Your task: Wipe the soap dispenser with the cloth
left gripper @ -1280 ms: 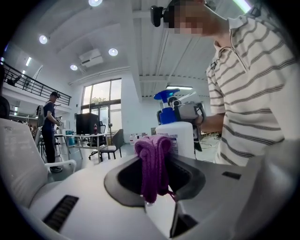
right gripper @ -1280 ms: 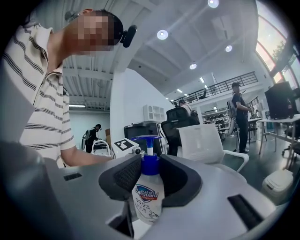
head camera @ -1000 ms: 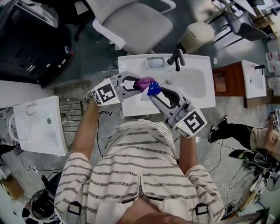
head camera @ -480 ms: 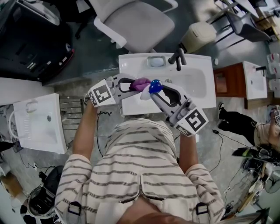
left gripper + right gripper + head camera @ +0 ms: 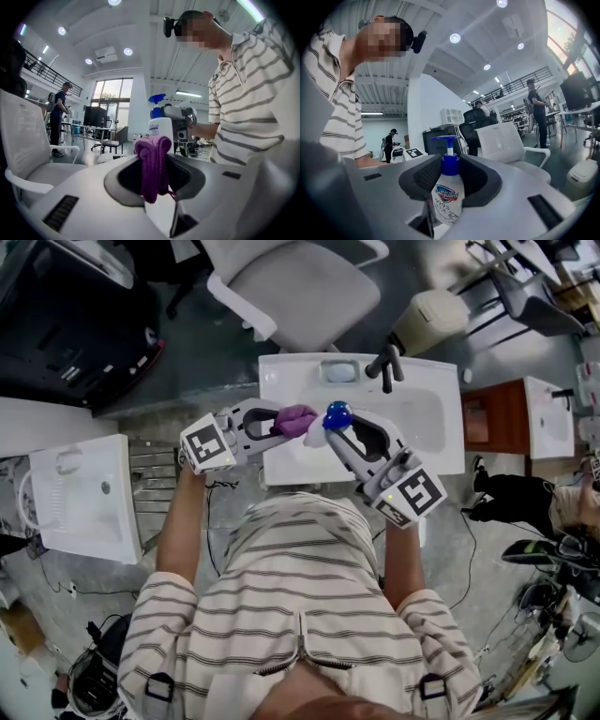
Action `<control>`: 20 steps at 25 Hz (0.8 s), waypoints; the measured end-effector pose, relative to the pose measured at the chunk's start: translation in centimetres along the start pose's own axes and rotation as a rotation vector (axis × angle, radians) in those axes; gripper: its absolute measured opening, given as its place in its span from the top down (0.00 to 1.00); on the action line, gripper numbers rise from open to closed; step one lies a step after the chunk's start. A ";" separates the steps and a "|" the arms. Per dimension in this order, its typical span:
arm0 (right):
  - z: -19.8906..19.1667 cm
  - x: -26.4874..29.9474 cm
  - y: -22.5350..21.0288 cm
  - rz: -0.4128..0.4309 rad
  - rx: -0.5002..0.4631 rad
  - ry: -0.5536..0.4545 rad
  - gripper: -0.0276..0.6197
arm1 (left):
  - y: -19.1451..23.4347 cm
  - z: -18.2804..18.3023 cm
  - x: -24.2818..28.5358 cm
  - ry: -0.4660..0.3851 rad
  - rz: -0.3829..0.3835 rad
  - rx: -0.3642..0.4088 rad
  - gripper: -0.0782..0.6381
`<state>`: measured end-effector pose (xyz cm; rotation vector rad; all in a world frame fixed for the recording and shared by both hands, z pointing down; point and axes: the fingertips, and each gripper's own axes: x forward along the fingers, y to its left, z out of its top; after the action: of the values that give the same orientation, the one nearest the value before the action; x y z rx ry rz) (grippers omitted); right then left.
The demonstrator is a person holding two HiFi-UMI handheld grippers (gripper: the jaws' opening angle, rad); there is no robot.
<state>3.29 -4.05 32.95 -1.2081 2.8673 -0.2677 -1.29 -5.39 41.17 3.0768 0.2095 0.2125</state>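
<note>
My right gripper [image 5: 339,430] is shut on the soap dispenser [image 5: 325,427], a white bottle with a blue pump, held over the front edge of the white sink [image 5: 431,423]. In the right gripper view the dispenser [image 5: 448,194] stands upright between the jaws of the right gripper [image 5: 449,180]. My left gripper [image 5: 278,420] is shut on a folded purple cloth [image 5: 295,418], just left of the pump head. In the left gripper view the cloth [image 5: 152,164] hangs between the jaws, with the dispenser [image 5: 160,127] just behind it.
A dark faucet [image 5: 384,362] stands at the sink's back. A grey office chair [image 5: 300,287] and a beige bin [image 5: 429,320] are beyond it. Another white sink [image 5: 80,507] sits at the left, and a wooden cabinet [image 5: 492,418] at the right.
The left gripper has shifted a little to the left and rolled with the cloth, which now sits slightly off the pump head. The right gripper and dispenser have barely moved.
</note>
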 end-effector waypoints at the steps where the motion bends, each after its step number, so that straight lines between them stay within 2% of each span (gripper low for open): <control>1: 0.0 0.1 -0.1 -0.003 0.001 0.000 0.75 | 0.1 0.2 -0.1 -0.008 0.010 -0.002 0.73; 5: -0.3 0.6 -0.6 -0.031 -0.002 0.009 0.75 | 0.4 0.7 -0.5 -0.019 0.081 -0.002 0.73; 11: -1.1 0.8 -2.2 -0.124 0.033 0.011 0.75 | 1.1 1.4 -0.5 -0.024 0.245 0.004 0.73; 16: -1.7 0.9 -3.3 -0.203 0.037 0.017 0.75 | 1.4 2.0 -0.7 -0.057 0.373 -0.032 0.73; 20: -2.2 1.2 -3.7 -0.264 0.005 0.030 0.75 | 1.6 2.4 -1.0 -0.076 0.474 -0.062 0.73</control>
<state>4.90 -7.14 35.81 -1.5946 2.7244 -0.2996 -1.68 -7.17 38.79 3.0111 -0.5236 0.1135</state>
